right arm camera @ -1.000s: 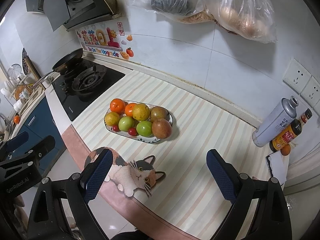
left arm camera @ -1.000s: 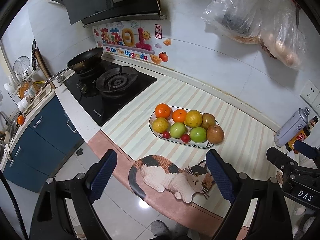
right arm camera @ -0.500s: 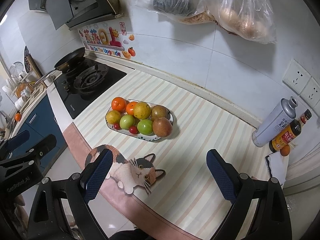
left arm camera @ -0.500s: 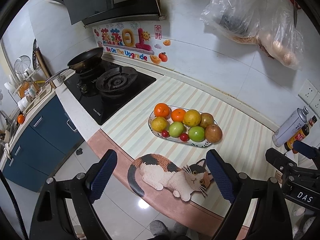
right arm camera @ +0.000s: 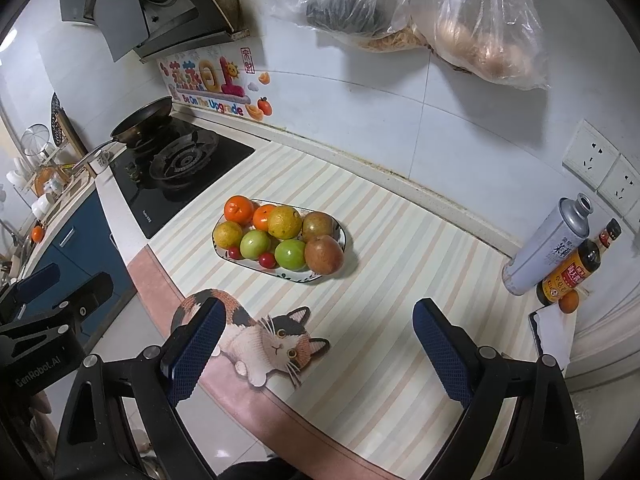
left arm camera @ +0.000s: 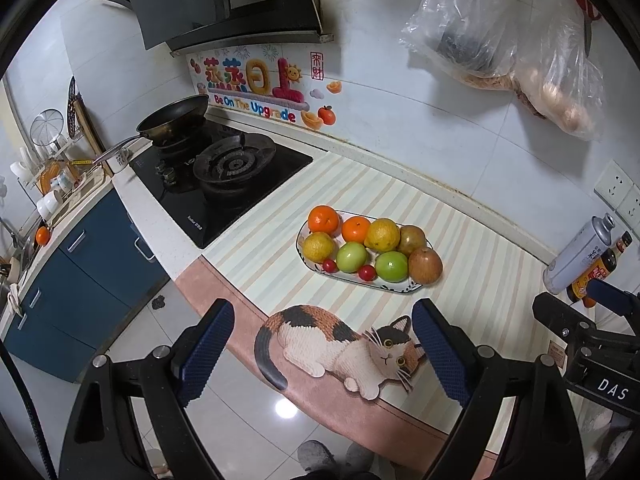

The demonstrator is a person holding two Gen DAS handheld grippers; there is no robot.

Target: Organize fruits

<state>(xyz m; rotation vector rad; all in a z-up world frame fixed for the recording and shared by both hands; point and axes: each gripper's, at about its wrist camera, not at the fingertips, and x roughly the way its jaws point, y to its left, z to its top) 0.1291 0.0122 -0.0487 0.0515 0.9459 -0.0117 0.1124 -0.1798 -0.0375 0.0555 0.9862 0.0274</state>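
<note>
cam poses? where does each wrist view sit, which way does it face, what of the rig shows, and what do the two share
Left wrist: above the counter's front edge, facing the fruit plate and stove; shows the open left gripper, the right gripper's body at right, feet below.
Right wrist: further right, facing the same plate and the bottles; shows the open right gripper, the left gripper's body at left.
Shared: plate, cat mat, stove, hanging bags.

The left gripper point(left arm camera: 322, 344) and the right gripper point(right arm camera: 318, 344) both have black frames with silver screws and dark blue textured pads point(left arm camera: 206, 346).
</note>
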